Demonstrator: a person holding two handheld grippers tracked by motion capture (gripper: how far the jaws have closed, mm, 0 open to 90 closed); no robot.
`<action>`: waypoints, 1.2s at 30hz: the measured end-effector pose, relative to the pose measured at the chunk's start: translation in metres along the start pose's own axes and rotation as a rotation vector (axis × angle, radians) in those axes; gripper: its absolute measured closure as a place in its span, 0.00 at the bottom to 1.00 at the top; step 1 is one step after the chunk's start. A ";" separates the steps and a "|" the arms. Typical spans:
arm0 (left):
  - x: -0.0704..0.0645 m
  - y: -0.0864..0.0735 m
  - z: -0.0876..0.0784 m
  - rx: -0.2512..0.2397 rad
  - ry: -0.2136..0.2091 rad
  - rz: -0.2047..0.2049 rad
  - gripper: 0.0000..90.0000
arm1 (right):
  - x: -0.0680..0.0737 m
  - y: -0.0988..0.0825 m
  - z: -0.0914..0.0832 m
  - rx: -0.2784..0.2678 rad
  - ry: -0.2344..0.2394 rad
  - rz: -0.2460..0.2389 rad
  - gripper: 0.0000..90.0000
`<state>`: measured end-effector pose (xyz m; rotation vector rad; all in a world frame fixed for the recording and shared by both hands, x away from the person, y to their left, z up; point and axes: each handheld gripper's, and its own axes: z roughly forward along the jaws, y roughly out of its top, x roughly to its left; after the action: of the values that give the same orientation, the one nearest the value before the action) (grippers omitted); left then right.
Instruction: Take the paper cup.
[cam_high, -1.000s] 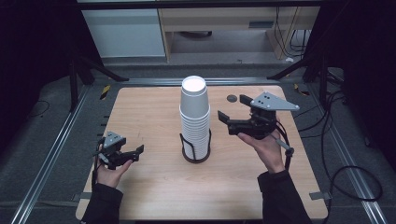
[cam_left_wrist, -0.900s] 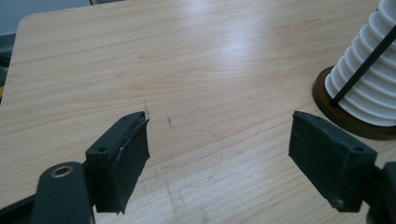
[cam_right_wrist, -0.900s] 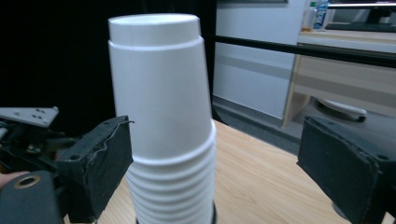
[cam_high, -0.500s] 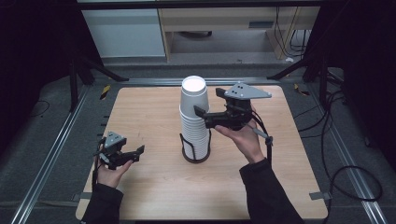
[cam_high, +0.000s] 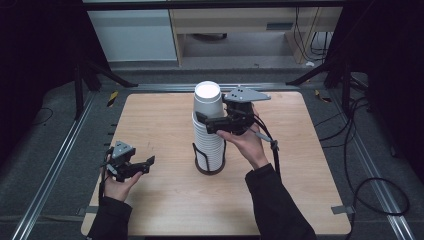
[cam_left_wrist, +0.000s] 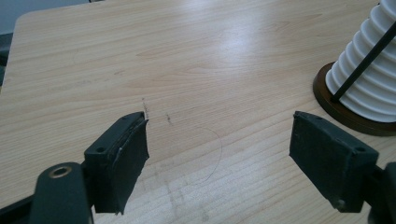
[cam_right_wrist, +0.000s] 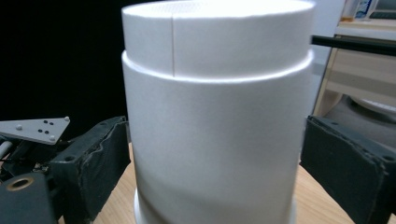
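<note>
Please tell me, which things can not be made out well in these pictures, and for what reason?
- Tall stack of white paper cups: the cup count; in the high view the rims are too small.
- Round dark brown base of the stand: cut by the left gripper view's edge.
- Right gripper: jaws stand either side of the top cup; contact is hard to judge.
- Left gripper: open over the light wooden table.

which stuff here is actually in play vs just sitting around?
In play:
- stack of white cups in its black wire holder
- right claw, open, jaws either side of the upper cups

Lying about:
- left claw, open over bare table
- cables on floor
</note>
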<state>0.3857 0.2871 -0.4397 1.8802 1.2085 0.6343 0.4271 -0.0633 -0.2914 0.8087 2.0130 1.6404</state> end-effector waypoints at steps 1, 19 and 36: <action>0.000 0.000 0.000 0.001 0.003 0.000 0.21 | 0.000 -0.001 0.002 0.003 0.000 0.001 0.09; 0.000 0.000 0.000 0.006 0.006 0.001 0.20 | 0.001 -0.007 0.016 0.039 -0.004 -0.017 0.14; 0.001 0.000 0.000 0.011 0.009 0.001 0.20 | 0.001 0.018 0.006 -0.009 0.001 -0.039 0.16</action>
<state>0.3859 0.2880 -0.4399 1.8887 1.2198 0.6385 0.4330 -0.0561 -0.2750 0.7608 2.0080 1.6272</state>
